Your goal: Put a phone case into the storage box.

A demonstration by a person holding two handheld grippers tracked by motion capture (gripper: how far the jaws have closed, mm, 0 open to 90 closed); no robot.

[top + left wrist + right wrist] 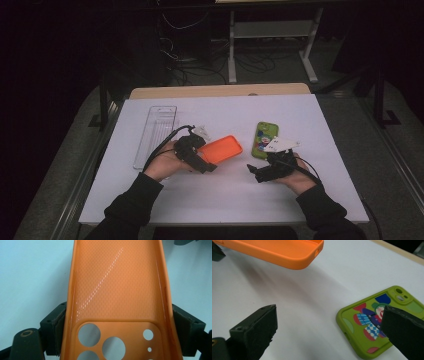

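Orange phone case (pixel 117 297) crosswise between level left gripper (pixel 204 159) fingers (pixel 53 326).

White table (pixel 225 195): green phone (pixel 265 139), clear tray (pixel 156 134).

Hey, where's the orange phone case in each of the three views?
High view: the orange phone case sits centre-left, held by the left tongs.
Left gripper view: it runs up the middle, open side up, camera holes at the bottom, clamped between the pads.
Right gripper view: it is at the top left, raised above its shadow.
Shared landmark: the white table.
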